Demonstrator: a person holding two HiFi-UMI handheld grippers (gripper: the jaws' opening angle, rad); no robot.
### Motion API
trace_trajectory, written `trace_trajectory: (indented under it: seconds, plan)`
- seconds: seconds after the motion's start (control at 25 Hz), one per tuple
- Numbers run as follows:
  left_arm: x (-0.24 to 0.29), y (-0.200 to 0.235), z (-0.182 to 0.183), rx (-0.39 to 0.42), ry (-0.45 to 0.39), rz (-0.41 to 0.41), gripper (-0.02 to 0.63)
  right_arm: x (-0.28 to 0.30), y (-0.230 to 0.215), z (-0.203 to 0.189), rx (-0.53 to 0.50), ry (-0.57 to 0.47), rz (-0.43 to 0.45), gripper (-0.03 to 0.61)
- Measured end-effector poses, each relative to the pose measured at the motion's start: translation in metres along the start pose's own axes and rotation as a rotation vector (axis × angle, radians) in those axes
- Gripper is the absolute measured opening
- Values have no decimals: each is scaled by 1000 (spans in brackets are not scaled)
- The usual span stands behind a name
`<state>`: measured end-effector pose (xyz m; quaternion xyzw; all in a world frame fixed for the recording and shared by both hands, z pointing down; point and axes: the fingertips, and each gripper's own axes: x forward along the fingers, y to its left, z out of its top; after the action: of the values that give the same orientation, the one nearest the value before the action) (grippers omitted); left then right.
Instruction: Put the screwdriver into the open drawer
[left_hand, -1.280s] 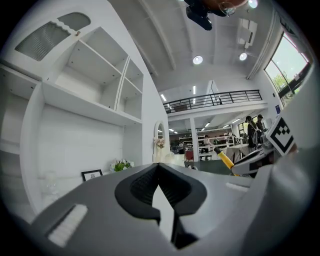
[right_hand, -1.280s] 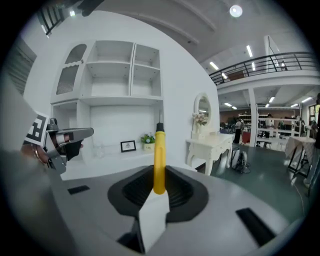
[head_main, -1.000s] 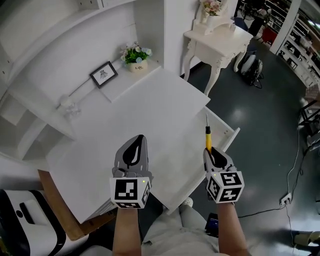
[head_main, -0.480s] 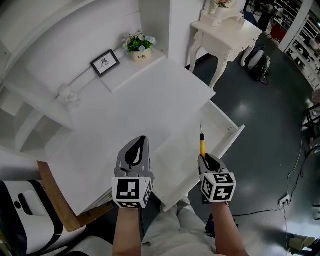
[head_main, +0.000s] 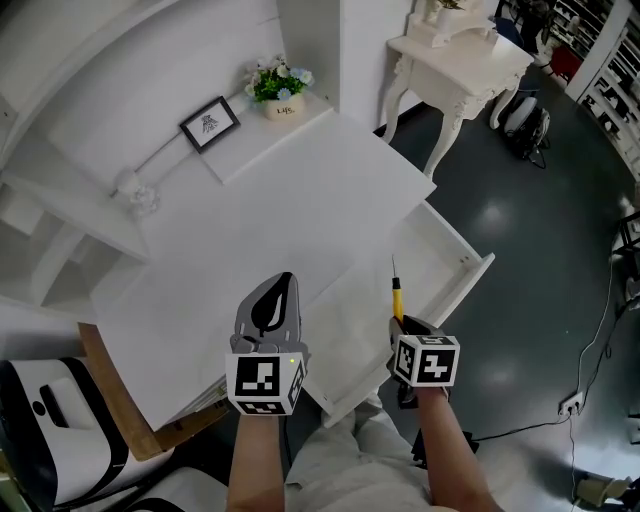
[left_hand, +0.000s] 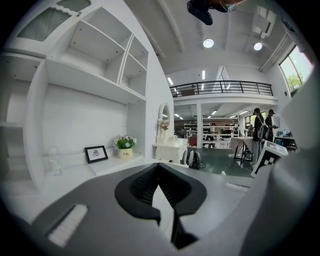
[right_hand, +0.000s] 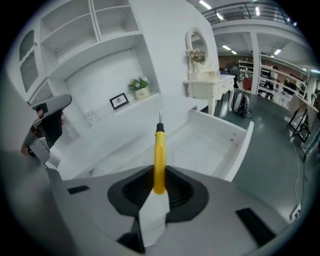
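Note:
The screwdriver (head_main: 396, 297) has a yellow handle and a thin metal shaft that points away from me. My right gripper (head_main: 399, 322) is shut on the handle's rear end and tilts downward over the near part of the open white drawer (head_main: 471, 279). In the right gripper view the screwdriver (right_hand: 159, 154) sticks out from between the jaws of the right gripper (right_hand: 159, 182), with the drawer (right_hand: 241, 148) below and ahead. My left gripper (head_main: 272, 298) hovers over the white desk top (head_main: 300, 200), shut with nothing in it. In its own view the left gripper (left_hand: 159, 186) shows bare pads.
A framed picture (head_main: 209, 124), a flower pot (head_main: 277, 90) and a glass jar (head_main: 133, 192) stand at the desk's back. A white side table (head_main: 455, 55) and a backpack (head_main: 526, 118) are beyond the drawer. Dark floor lies to the right. A wooden panel (head_main: 115, 400) sits near left.
My right gripper has sunk and tipped downward with the screwdriver, drawing in over the drawer. The left gripper has dropped slightly.

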<state>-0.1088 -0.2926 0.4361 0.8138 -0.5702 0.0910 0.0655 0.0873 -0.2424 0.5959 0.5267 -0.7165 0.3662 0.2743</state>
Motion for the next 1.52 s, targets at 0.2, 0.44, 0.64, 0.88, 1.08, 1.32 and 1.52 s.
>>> trace_trajectory:
  seconds: [0.2, 0.44, 0.64, 0.88, 1.08, 1.32, 1.52]
  plan:
    - [7, 2, -4, -2, 17, 8, 9, 20, -8, -11, 53, 94, -22, 74]
    - [16, 4, -6, 2, 31, 14, 9, 41, -14, -17, 96, 172, -13, 74]
    - [24, 3, -12, -15, 51, 21, 9, 62, -20, -19, 154, 228, 20, 75]
    - [29, 0, -21, -23, 77, 25, 9, 88, -23, -24, 176, 296, 43, 75]
    - [31, 5, -26, -24, 94, 36, 9, 109, -25, -32, 176, 367, 13, 75]
    - [32, 12, -30, -25, 106, 48, 9, 128, -29, -47, 191, 431, -30, 75]
    - [30, 17, -33, -17, 117, 54, 9, 140, -29, -55, 175, 456, -57, 75]
